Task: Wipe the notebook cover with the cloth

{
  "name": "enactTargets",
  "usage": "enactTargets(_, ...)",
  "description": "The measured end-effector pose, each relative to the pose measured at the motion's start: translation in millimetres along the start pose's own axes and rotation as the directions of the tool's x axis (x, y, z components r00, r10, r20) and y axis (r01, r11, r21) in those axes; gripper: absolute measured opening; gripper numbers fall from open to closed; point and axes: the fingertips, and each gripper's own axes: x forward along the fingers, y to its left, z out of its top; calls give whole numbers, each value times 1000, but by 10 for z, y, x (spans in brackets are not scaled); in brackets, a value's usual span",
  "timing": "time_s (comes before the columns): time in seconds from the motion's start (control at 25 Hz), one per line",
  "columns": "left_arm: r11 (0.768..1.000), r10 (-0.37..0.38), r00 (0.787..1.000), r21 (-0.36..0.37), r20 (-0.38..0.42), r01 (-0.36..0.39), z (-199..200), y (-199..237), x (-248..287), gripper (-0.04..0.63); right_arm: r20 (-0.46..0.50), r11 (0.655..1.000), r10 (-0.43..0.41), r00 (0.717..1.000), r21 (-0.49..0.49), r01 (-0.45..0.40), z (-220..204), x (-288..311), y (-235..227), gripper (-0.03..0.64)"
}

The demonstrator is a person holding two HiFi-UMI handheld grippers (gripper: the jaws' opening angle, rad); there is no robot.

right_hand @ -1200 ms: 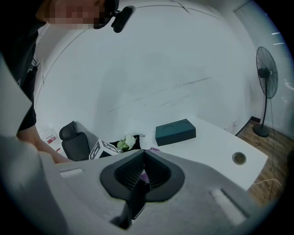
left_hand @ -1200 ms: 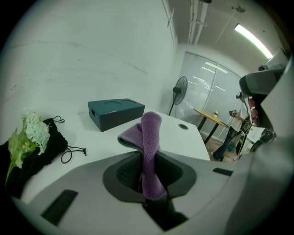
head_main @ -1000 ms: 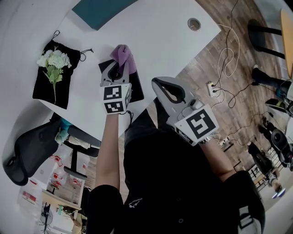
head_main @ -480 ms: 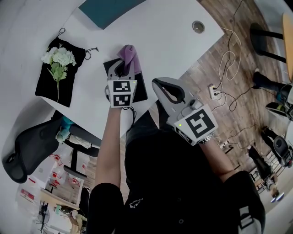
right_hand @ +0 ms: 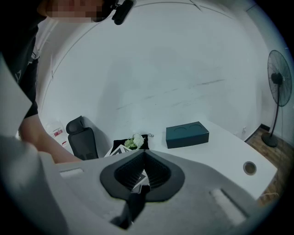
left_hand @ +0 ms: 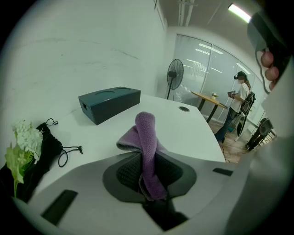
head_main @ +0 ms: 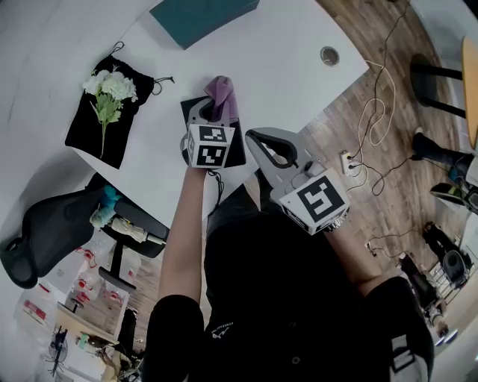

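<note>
Wiping is judged under way: the purple cloth [head_main: 222,95] is pinched in the closed left tongs [head_main: 213,112] at the far edge of the black notebook [head_main: 236,146] on the white worktop [head_main: 284,60]. A stroke back across the cover is called for next. The right tongs [head_main: 254,137], closed on nothing, are held clear. Counted: one cloth, one notebook, one teal box [head_main: 205,16], one black pouch [head_main: 97,134], one flower sprig [head_main: 112,89].

The purple cloth [left_hand: 146,151] looks nubby terry; the counter [head_main: 284,82] is smooth matt white; the floor [head_main: 388,171] is grained wood.
</note>
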Motion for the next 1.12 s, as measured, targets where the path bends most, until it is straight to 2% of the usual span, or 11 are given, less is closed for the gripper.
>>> enactTargets(0.2, 1000, 9, 1000, 3, -12, -8, -12, 6, 6, 71, 5, 997, 23, 1000, -77, -22, 58, 11, 100, 3)
enactTargets(0.72, 1000, 29, 999, 0, -27, -29, -48, 102, -77, 72, -31, 997, 27, 999, -71, -29, -69, -138, 165, 3)
enactTargets(1.12, 996, 81, 996, -23, -22, -82, -151, 346, -202, 72, -35, 997, 29, 999, -76, -32, -97, -135, 193, 3)
